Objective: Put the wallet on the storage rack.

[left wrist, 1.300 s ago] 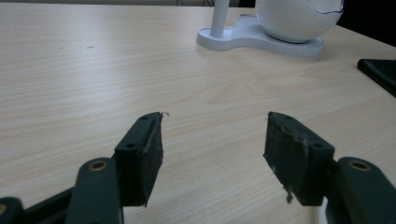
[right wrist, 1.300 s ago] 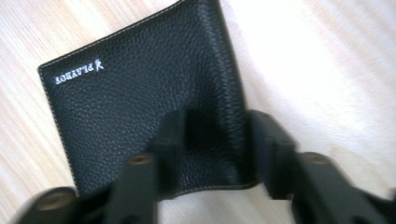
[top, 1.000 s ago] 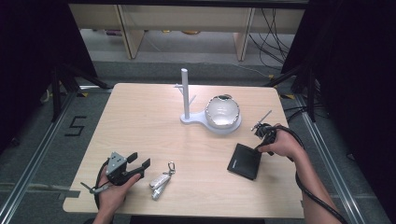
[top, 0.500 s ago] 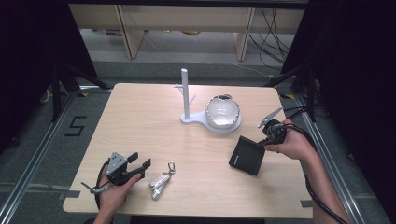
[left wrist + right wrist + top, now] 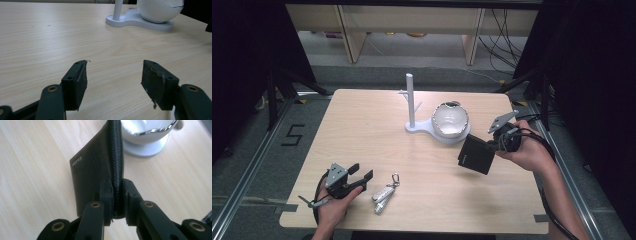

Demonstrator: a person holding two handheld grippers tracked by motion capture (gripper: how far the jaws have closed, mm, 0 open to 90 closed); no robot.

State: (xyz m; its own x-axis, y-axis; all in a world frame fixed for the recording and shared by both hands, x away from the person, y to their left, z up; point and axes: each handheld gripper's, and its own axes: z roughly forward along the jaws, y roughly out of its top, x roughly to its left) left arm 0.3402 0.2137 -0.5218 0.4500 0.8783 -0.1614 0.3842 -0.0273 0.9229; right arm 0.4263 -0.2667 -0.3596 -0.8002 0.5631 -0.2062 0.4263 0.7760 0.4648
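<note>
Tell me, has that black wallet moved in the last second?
Yes. The wallet, pinched in the right claw, has come up off the table and shifted away from the person, nearer the white stand.

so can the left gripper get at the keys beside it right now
Probably yes. The left gripper is open and holds nothing, and the keys lie on bare table just to its right with nothing between them. The right gripper, shut on the wallet, is far off.

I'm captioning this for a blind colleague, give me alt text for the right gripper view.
The right gripper is shut on the edge of a black wallet, held on edge above a light wooden table. Behind it is a white round bowl on a white base.
</note>
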